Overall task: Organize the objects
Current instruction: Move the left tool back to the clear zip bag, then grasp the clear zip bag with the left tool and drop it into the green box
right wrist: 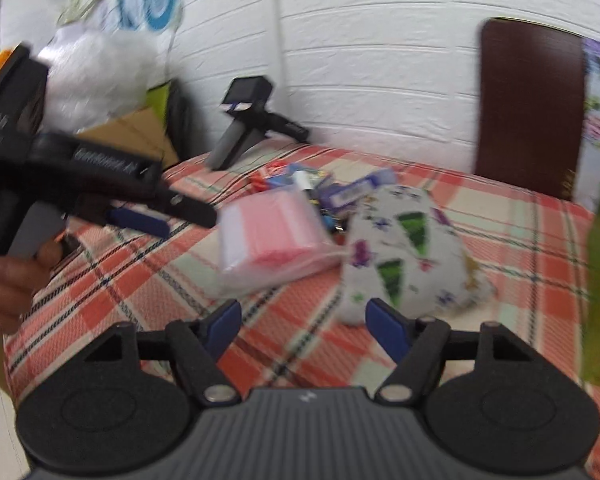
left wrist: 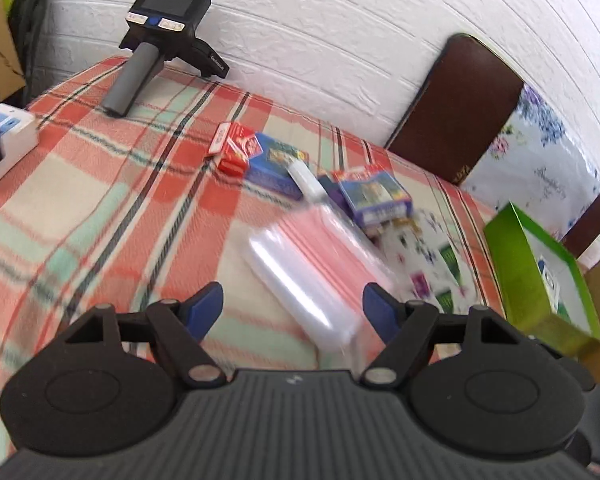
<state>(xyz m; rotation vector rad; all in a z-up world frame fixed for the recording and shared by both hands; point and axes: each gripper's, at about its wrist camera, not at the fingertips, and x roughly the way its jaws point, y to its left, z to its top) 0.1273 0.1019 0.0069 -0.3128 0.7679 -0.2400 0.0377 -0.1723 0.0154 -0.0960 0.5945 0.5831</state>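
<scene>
pink bag stack point(left wrist: 312, 276) flat | card boxes point(left wrist: 260, 156) clustered beyond | patterned pouch point(right wrist: 408, 248) beside

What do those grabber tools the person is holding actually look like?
Each gripper, left and right, has a ribbed dark-grey body, two round black discs, black linkage arms with silver pins, and blue finger pads. From the right wrist view, the left one shows an orange part and white lettering.

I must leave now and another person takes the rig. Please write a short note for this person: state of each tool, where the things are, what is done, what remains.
Left tool: open, empty, above the clear bag of pink sheets.
Right tool: open, empty, near the patterned pouch.
Card boxes lie loose in a pile on the plaid cloth. The green box sits at the table edge.
Done: nothing visibly sorted.
Left: all the sorting.
</scene>
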